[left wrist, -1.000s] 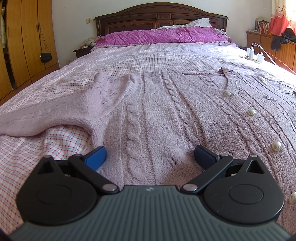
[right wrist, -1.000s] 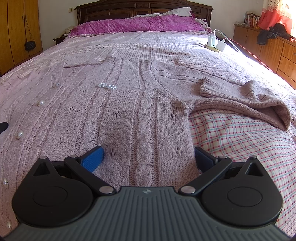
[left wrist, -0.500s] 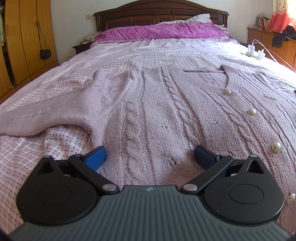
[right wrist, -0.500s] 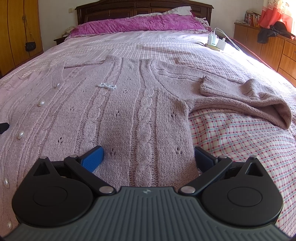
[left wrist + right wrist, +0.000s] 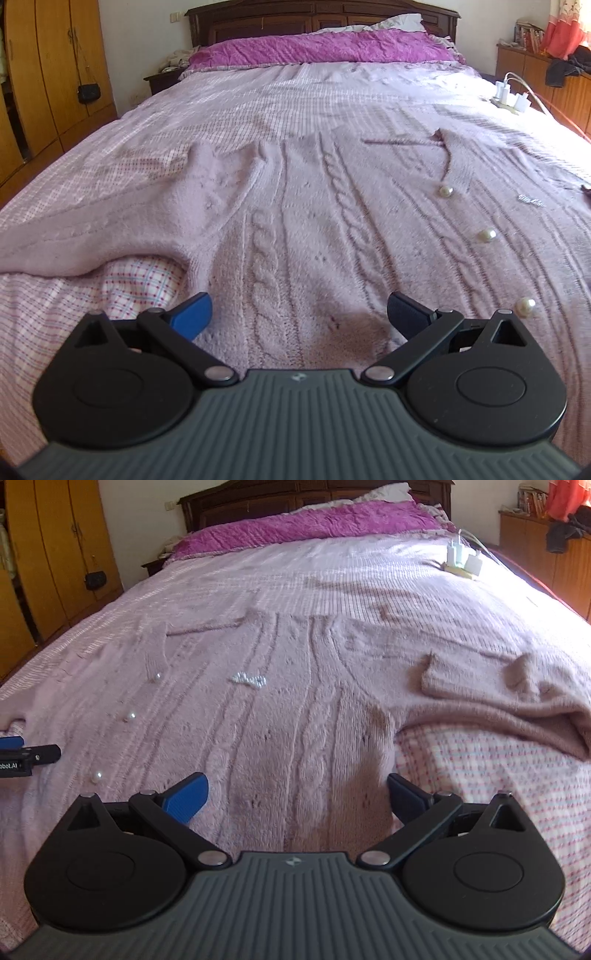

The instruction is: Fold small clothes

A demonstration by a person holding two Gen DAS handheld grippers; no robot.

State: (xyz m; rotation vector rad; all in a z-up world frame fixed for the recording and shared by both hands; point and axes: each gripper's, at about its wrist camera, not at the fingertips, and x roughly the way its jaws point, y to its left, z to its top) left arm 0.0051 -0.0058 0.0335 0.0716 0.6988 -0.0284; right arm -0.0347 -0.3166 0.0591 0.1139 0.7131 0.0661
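Lying flat and face up on the bed, the pink cardigan spread its sleeves out left and right. Both the left gripper and the right gripper hovered over its near hem, jaws wide apart, holding nothing.

Each gripper has a ribbed grey body, black round hubs, black linkage arms with silver pins. Fingertips carry ribbed blue pads. At 9 o'clock in the right view, white lettering, possibly "obot.AI", marks the left gripper.
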